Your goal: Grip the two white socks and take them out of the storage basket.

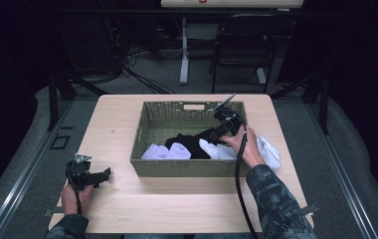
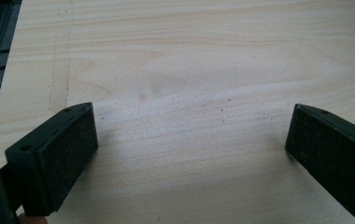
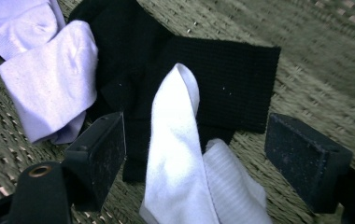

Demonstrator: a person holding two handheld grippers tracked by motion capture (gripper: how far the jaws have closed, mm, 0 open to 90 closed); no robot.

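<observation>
The white sock (image 3: 180, 158) lies across a black sock (image 3: 222, 79) in the wicker basket (image 1: 187, 168), rising between the parted, non-touching jaws of the right gripper (image 3: 194, 154), while the left gripper (image 2: 189, 154) rests wide open at the table's (image 1: 177, 204) seven o'clock corner.

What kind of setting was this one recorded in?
Probably a lab or recording studio rather than a home: dark curtained surroundings, loose cables on the floor, a lone wooden table holding only a wicker basket of socks.

Olive woven basket (image 1: 142, 130), black sock (image 3: 222, 79), white sock (image 3: 175, 154), lilac socks (image 3: 49, 79), pale wood table (image 1: 187, 204)
</observation>
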